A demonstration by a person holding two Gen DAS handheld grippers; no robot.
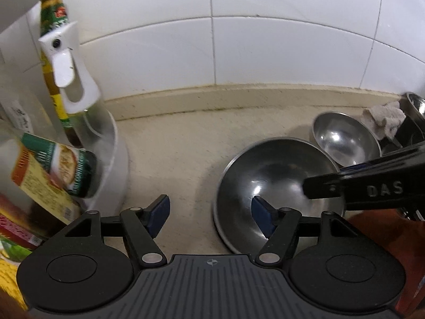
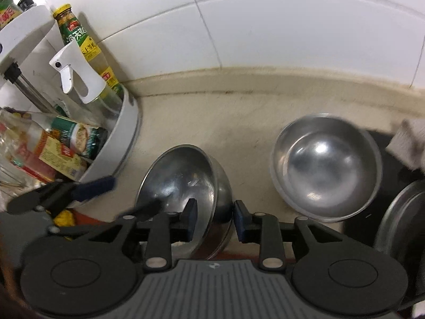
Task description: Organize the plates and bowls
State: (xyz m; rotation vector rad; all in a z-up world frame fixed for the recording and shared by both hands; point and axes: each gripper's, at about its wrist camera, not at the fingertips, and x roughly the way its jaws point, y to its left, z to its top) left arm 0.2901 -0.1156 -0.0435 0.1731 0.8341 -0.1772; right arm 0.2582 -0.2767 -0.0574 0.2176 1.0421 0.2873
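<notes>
Left gripper: jaws spread wide, holding nothing, above the counter.
Right gripper: pads straddle the rim of the near steel bowl; contact unclear, blurred.
Second bowl: well right, upright, empty.
Cloth: cut off at the edge.
Condiment rack: bottles partly hidden.

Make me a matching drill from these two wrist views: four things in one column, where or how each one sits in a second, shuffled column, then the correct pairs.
Things
1. Larger steel bowl
2. Smaller steel bowl
3. Spray bottle
4. Grey cloth

Places or states
A. Standing in the white condiment rack
B. Crumpled near the wall, beyond the steel bowls
C. Rim sits between the right claw's fingers
D. Alone on the counter, no claw at it

Pairs: 1-C, 2-D, 3-A, 4-B
</notes>
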